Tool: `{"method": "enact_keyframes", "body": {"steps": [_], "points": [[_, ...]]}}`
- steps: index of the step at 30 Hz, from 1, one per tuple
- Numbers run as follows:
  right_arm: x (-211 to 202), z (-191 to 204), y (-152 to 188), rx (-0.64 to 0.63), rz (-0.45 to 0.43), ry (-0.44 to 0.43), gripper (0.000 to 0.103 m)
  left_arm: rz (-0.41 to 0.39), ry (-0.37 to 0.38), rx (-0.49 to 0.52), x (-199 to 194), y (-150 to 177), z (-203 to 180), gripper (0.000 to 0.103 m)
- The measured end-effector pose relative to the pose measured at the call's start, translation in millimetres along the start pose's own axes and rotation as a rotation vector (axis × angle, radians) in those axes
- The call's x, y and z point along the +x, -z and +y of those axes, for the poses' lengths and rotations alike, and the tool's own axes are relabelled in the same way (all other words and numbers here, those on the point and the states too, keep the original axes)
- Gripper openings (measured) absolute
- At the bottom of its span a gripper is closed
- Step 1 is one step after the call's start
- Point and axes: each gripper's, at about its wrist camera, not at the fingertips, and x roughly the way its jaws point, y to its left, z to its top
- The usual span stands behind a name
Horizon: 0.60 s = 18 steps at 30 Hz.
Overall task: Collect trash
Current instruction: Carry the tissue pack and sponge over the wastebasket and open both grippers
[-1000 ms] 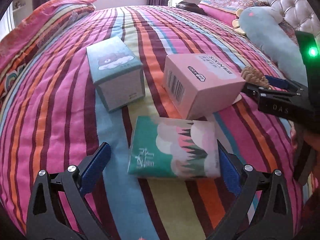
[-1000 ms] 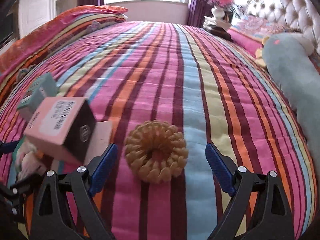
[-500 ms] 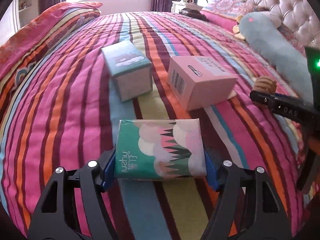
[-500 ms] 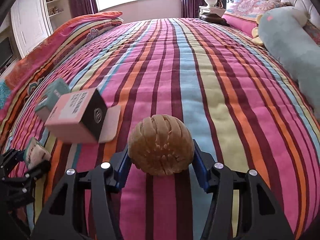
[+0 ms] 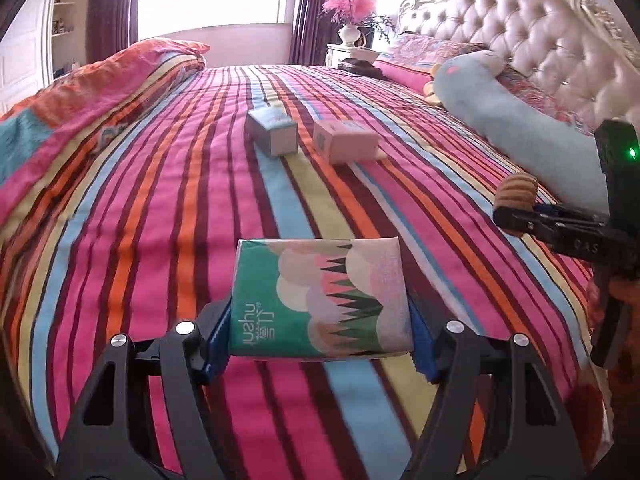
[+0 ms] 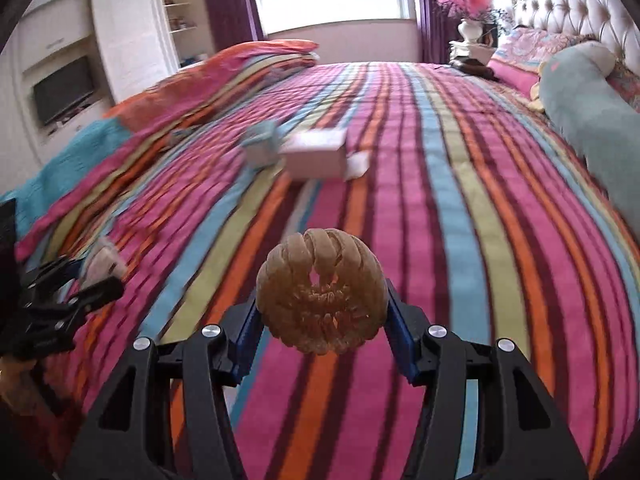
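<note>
Bedroom around a striped bed

The bed [image 5: 168, 208] has a tufted headboard [image 5: 532, 40] at its right edge, a long blue plush toy [image 5: 516, 112] alongside; folded quilt [image 5: 96, 92] along the left edge; flower vase [image 6: 466, 26] past the far corner.

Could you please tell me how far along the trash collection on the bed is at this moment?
Nothing looks binned yet; no bin is in view. In hand: the left claw grips the green tissue pack, and the right claw grips the tan ridged ball, both lifted off the striped bedspread. Left: the teal box and pink box lie on the bed.
</note>
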Motion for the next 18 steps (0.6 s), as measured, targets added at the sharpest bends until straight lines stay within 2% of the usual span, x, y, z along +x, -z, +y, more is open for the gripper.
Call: {"method": "enact_keyframes", "body": {"steps": [3,6,8,11,14,16,18], "points": [[-37,15,42,0.005,-0.025,-0.032,0.053,-0.011,0.002,0.004,-40,44,-4,0.069],[-78,30,97,0.055,-0.052,-0.1,0.053,-0.017,0.023,-0.023,-74,86,-4,0.069],[-99,43,132,0.069,-0.05,-0.125,0.053,-0.02,0.034,-0.041,-97,118,-7,0.069],[-122,63,187,0.087,-0.022,-0.133,0.053,-0.012,0.008,-0.026,-124,169,-19,0.069],[-128,78,234,0.111,0.032,-0.099,0.053,0.06,-0.017,-0.03,-136,230,-35,0.069],[-115,86,268,0.146,0.117,-0.09,0.053,0.13,0.006,-0.063,-129,262,-42,0.069],[-92,91,295,0.182,0.212,-0.102,0.053,0.232,0.023,-0.09,-109,293,-52,0.069]]}}
